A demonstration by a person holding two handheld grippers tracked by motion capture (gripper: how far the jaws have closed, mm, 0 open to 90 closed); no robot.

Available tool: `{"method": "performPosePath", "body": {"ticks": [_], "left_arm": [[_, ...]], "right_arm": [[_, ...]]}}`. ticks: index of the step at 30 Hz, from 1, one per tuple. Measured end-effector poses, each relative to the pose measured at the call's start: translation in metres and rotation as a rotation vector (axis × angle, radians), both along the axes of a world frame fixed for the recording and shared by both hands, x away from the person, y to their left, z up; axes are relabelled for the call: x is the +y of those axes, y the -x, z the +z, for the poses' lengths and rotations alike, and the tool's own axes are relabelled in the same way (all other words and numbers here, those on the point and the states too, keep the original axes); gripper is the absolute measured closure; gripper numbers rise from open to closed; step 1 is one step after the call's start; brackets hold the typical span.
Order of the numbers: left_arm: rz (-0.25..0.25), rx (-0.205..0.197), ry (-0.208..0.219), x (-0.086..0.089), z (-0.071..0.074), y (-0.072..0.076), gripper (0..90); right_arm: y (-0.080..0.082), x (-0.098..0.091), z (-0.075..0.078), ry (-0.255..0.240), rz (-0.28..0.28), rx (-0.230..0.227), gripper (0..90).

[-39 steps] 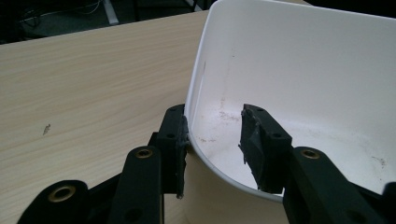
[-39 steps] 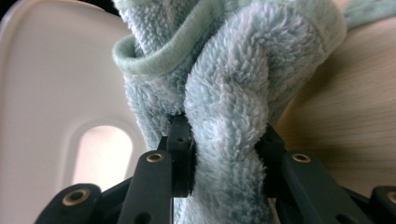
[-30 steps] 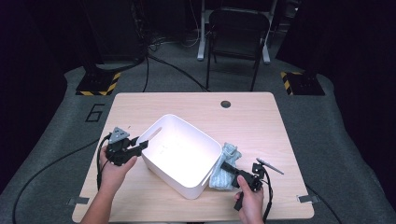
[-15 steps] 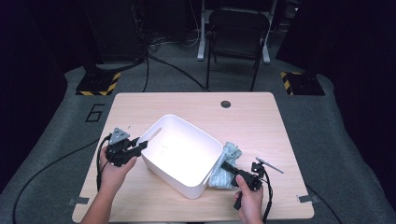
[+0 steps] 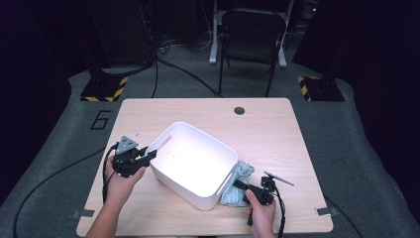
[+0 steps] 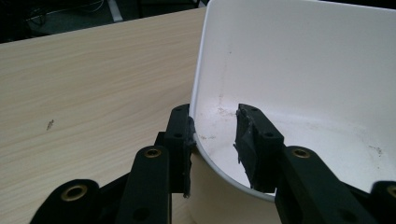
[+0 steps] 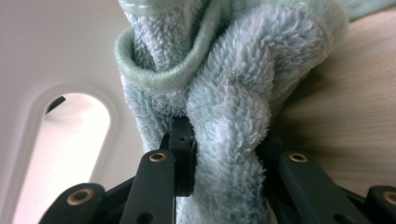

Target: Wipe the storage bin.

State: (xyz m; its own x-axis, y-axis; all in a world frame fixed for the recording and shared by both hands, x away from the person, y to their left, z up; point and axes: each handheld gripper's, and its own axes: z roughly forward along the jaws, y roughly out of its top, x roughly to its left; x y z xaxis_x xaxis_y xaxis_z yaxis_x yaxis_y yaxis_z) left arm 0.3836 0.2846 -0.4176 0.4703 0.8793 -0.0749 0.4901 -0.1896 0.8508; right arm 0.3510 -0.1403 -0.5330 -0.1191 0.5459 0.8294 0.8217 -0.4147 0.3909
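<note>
Light wood table (image 5: 277,129) on grey floor, dark room, chair (image 5: 250,29) behind. White tub (image 5: 193,163) mid-table, unmoved. Left gripper (image 6: 215,135) straddles the rim, having just narrowed, one pad off the wall. Right gripper (image 7: 224,154) pinches the pale green towel (image 7: 224,84) beside the tub.

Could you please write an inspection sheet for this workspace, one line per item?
Surface: light wooden table, with a round dark hole near the far edge.
Job's things: white bin, empty and slightly stained inside; pale green fluffy towel bunched on the table against the bin's right side.
Clutter: nothing seen.
Grippers: left gripper straddles the bin's rim, one jaw outside against the wall, the other inside and apart from it; right gripper is shut on the towel.
Cables: one black cable trails from each gripper; more lie on the floor.
Surroundings: dark room, grey floor, black chair, two yellow-black striped bases.
</note>
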Motion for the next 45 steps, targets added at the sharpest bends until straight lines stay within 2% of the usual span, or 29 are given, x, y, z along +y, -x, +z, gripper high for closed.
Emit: {"method": "performPosePath", "body": {"ticks": [4, 7, 8, 9, 11, 13, 14, 15, 17, 18, 23, 25, 26, 27, 29, 31, 32, 33, 34, 37, 40, 41, 42, 43, 44, 45], "left_arm": [[0.006, 0.0, 0.0, -0.002, 0.0, 0.001, 65.9], [0.007, 0.007, 0.005, -0.003, 0.0, 0.001, 64.9], [0.006, 0.008, 0.007, -0.003, 0.0, 0.001, 64.4], [0.005, 0.01, 0.008, -0.003, 0.0, 0.001, 64.2], [-0.005, 0.017, 0.01, -0.002, 0.0, 0.0, 63.0], [-0.006, 0.021, 0.014, -0.003, 0.0, 0.0, 62.0], [-0.005, 0.025, 0.019, -0.003, 0.0, 0.001, 61.6], [-0.008, 0.028, 0.018, -0.004, 0.001, 0.001, 61.0], [-0.009, 0.027, 0.013, -0.004, 0.001, 0.001, 60.8], [-0.009, 0.027, 0.012, -0.004, 0.001, 0.001, 60.8], [-0.009, 0.027, 0.014, -0.004, 0.001, 0.001, 60.8], [-0.01, 0.026, 0.014, -0.004, 0.001, 0.001, 60.8], [-0.01, 0.024, 0.013, -0.004, 0.001, 0.001, 61.0], [-0.01, 0.022, 0.01, -0.004, 0.001, 0.002, 61.2], [-0.015, 0.02, 0.001, -0.004, 0.001, 0.002, 61.5], [-0.021, 0.02, -0.003, -0.004, 0.001, 0.002, 61.7], [-0.003, 0.014, -0.007, -0.004, 0.001, 0.002, 63.8], [-0.008, 0.014, -0.003, -0.003, 0.001, 0.002, 67.2], [-0.008, 0.013, -0.003, -0.003, 0.001, 0.002, 67.5], [-0.001, 0.014, -0.009, -0.004, 0.001, 0.002, 68.0], [-0.004, 0.01, -0.008, -0.004, 0.001, 0.002, 68.0], [-0.004, 0.01, -0.008, -0.004, 0.001, 0.002, 68.1], [-0.004, 0.009, -0.005, -0.004, 0.001, 0.002, 68.1], [0.004, 0.003, -0.001, -0.004, 0.0, 0.002, 68.1], [0.004, 0.001, -0.002, -0.004, 0.0, 0.002, 68.1], [0.004, 0.002, -0.002, -0.004, 0.0, 0.002, 68.1]], "right_arm": [[0.0, -0.001, 0.0, -0.017, -0.002, -0.002, 68.7], [0.0, -0.001, 0.003, -0.061, -0.021, -0.001, 69.2], [0.001, -0.001, 0.006, -0.057, -0.015, 0.018, 69.3], [0.001, -0.002, 0.008, -0.05, -0.011, -0.002, 69.2], [0.002, -0.002, 0.015, -0.098, -0.014, -0.037, 69.1], [0.003, -0.003, 0.023, -0.098, -0.012, -0.073, 68.9], [0.004, -0.002, 0.029, -0.129, -0.005, -0.075, 68.5], [0.005, -0.002, 0.034, -0.139, -0.006, -0.096, 68.5], [0.007, -0.003, 0.043, -0.133, -0.002, -0.138, 68.4], [0.008, -0.003, 0.047, -0.16, 0.007, -0.15, 68.2], [0.012, -0.005, 0.061, -0.202, 0.021, -0.186, 67.9], [0.012, -0.004, 0.061, -0.184, 0.025, -0.202, 67.9], [0.012, -0.004, 0.059, -0.179, 0.025, -0.192, 67.8], [0.011, -0.003, 0.058, -0.191, 0.02, -0.197, 67.8], [0.011, -0.003, 0.056, -0.194, 0.023, -0.166, 67.9], [0.01, -0.002, 0.05, -0.16, 0.023, -0.184, 67.9], [0.01, -0.002, 0.049, -0.144, 0.022, -0.183, 67.9], [0.01, -0.001, 0.048, -0.134, 0.022, -0.18, 68.0], [0.01, 0.0, 0.047, -0.129, 0.018, -0.169, 68.1], [0.008, 0.002, 0.037, -0.067, 0.029, -0.143, 68.3], [0.008, 0.004, 0.025, -0.081, 0.02, -0.113, 68.2], [0.008, 0.003, 0.022, -0.1, 0.016, -0.105, 68.3], [0.007, 0.002, 0.021, -0.092, 0.018, -0.096, 68.4], [0.007, 0.002, 0.019, -0.072, 0.022, -0.108, 68.7], [0.008, 0.003, 0.019, -0.068, 0.021, -0.066, 68.9], [0.007, 0.004, 0.015, -0.042, 0.021, -0.07, 69.0]]}}
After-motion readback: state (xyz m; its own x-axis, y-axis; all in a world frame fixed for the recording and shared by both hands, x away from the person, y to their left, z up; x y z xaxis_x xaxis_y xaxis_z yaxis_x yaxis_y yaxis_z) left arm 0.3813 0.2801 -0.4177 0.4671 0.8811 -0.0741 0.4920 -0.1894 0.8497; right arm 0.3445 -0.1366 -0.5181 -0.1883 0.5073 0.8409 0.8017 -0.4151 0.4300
